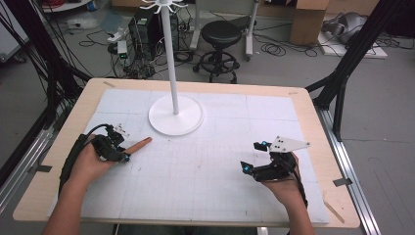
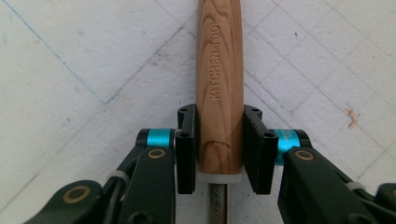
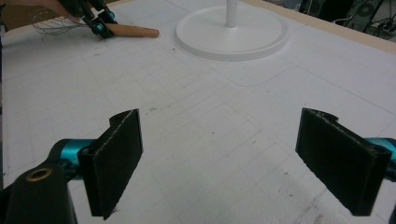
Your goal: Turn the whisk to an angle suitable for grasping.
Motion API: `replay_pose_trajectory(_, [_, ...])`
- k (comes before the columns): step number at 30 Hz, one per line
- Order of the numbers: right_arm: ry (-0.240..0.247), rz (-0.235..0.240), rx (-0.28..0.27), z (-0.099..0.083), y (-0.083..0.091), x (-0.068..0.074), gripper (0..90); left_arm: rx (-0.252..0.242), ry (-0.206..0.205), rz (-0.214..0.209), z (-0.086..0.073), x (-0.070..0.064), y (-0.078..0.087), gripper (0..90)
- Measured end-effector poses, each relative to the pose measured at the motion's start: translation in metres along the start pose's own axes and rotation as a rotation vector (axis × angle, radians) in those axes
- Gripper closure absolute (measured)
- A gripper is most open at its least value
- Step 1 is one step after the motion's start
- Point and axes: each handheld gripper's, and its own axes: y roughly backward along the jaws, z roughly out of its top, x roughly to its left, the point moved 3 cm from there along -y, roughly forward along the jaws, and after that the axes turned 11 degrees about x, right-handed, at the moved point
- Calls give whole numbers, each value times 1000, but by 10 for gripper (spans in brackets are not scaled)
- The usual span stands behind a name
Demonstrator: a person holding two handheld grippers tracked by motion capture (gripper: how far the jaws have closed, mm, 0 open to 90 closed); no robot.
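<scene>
The whisk's wooden handle (image 2: 220, 88), stamped KITCHEN TOOL, lies at the left of the gridded surface (image 1: 205, 166), clenched between the jaws of your left gripper (image 1: 119, 152), while your right gripper (image 3: 233, 163) hovers at the near right, jaws spread wide, with the white stand (image 1: 175, 115) beyond.

Wood-handled whisk (image 2: 220, 84) gripped, w/ handle toward stand base (image 1: 175, 115)

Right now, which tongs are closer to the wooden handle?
The left. The left tongs are shut around the wooden handle, gripping it near its metal end. The right tongs hang open over the white mat, well off to the handle's right.
</scene>
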Motion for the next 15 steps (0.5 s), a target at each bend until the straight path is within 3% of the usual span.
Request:
replay_pose_trajectory(7, [4, -1, -1, -1, 0, -1, 135, -38, -35, -28, 2, -3, 6, 693])
replay_pose_trajectory(15, [7, 0, 3, 0, -1, 0, 135, -169, -77, -74, 13, -13, 32, 695])
